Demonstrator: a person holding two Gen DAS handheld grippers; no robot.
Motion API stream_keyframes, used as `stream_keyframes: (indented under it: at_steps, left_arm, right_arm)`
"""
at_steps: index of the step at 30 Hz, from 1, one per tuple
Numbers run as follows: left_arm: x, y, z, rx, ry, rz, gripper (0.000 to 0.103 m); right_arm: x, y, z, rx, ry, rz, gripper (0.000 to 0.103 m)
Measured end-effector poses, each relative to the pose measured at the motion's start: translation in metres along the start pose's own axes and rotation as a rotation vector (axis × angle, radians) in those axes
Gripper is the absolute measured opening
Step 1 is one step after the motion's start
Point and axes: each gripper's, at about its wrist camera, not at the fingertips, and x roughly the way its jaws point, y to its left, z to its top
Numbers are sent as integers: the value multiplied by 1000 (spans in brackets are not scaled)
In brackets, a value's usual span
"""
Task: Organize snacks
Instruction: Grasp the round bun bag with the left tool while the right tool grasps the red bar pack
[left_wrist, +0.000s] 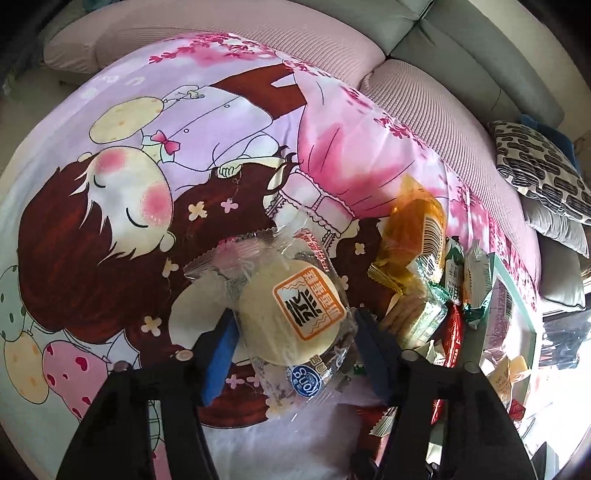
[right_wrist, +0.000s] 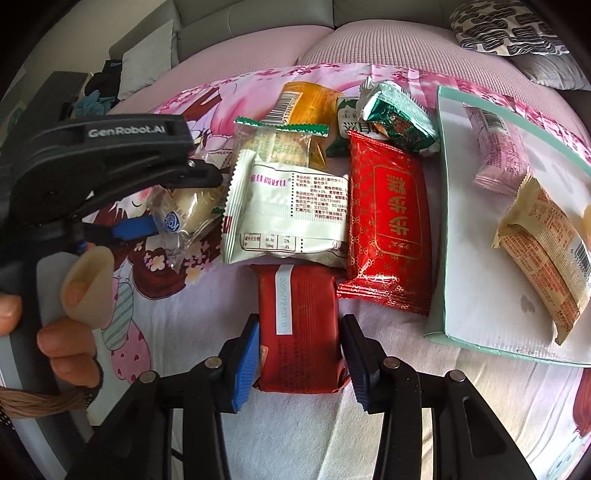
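My left gripper (left_wrist: 295, 339) is shut on a clear-wrapped pale round cake (left_wrist: 291, 314); it also shows in the right wrist view (right_wrist: 184, 214), held at the left of the snack pile. My right gripper (right_wrist: 301, 350) has its jaws around a dark red snack pack (right_wrist: 299, 332) that lies on the cloth; the pads sit at its sides, contact unclear. A large red packet (right_wrist: 388, 229), a white packet (right_wrist: 288, 214), an orange packet (right_wrist: 310, 99) and a green packet (right_wrist: 399, 114) lie in a pile. A mint-rimmed tray (right_wrist: 443, 258) at right holds a pink bar (right_wrist: 498, 155) and a beige bar (right_wrist: 546, 251).
A cartoon-print cloth (left_wrist: 147, 184) covers the surface, with a pink sofa cushion (left_wrist: 221, 40) behind and a patterned pillow (left_wrist: 543, 173) at right. The tray's rim (left_wrist: 517, 291) shows in the left wrist view beside the pile.
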Motion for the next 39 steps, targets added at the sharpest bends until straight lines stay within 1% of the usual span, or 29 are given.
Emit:
stream_keyframes:
  at_steps: [5,11,17,23,25,33,39]
  left_arm:
    - [-1,1,-2,7,4,2,58]
    - [-3,-2,-8,36,15,26,56]
    - [-8,-2,-13,62,9,47,55]
    - [-14,-1,-17,74,3,62,54]
    - [-15,0,-19,75,0,66,54]
    - [-27,2,-21,71,-22,70,54]
    - [-34,2,-22,67,-39,66,54]
  right_arm:
    - [0,0,0,1,0,0,45]
    - [1,0,-1,-5,1,-8,45]
    - [0,3,-1,-17,1,-19,45]
    - [-3,5,-1,-26,1,-18,45]
    - [-5,7,-1,-33,-4,-19,42]
    - [-12,11,-1,-39,-10,-15,42]
    - [-28,8,-4,-36,-40,9,42]
